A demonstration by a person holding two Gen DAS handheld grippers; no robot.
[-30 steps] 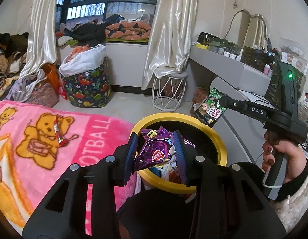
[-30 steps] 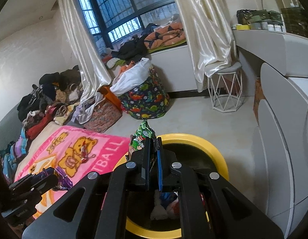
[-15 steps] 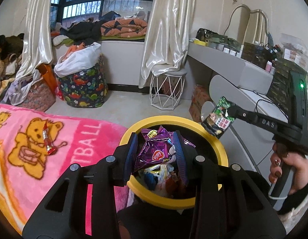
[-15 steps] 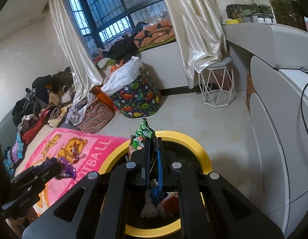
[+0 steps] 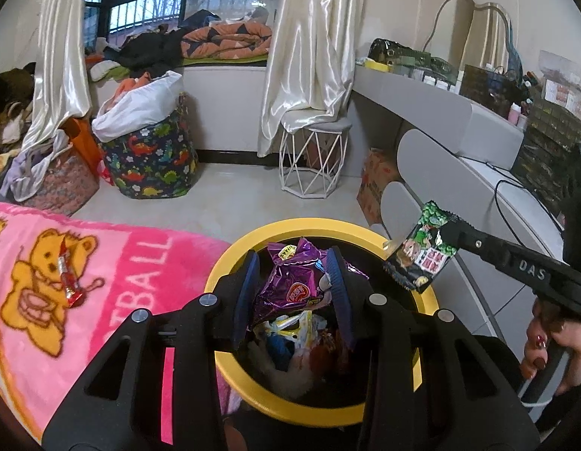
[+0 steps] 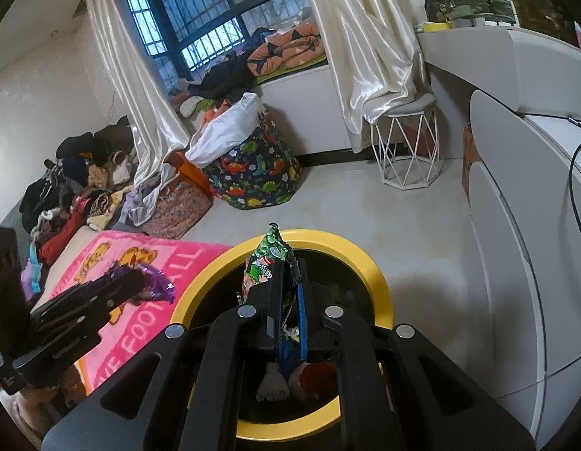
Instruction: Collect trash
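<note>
My left gripper (image 5: 292, 285) is shut on a crumpled purple snack wrapper (image 5: 290, 287), held just above the mouth of the yellow-rimmed black trash bin (image 5: 252, 246). My right gripper (image 6: 288, 300) is shut on a green snack wrapper (image 6: 267, 259), also over the bin (image 6: 350, 251). In the left wrist view the right gripper (image 5: 450, 238) reaches in from the right with the green wrapper (image 5: 425, 253) hanging over the rim. Several wrappers lie inside the bin. A red candy wrapper (image 5: 69, 283) lies on the pink bear blanket (image 5: 113, 263).
A white desk (image 6: 531, 195) with a black cable runs along the right of the bin. Beyond stand a white wire stool (image 5: 313, 158), a dinosaur-print laundry bag (image 5: 151, 154), curtains and heaps of clothes by the window. A hand (image 5: 553, 345) grips the right tool.
Both grippers have drawn closer over the bin, its mouth now larger below them. In the left view the green wrapper moved from beyond the rim to above it. Both grips are unchanged.
</note>
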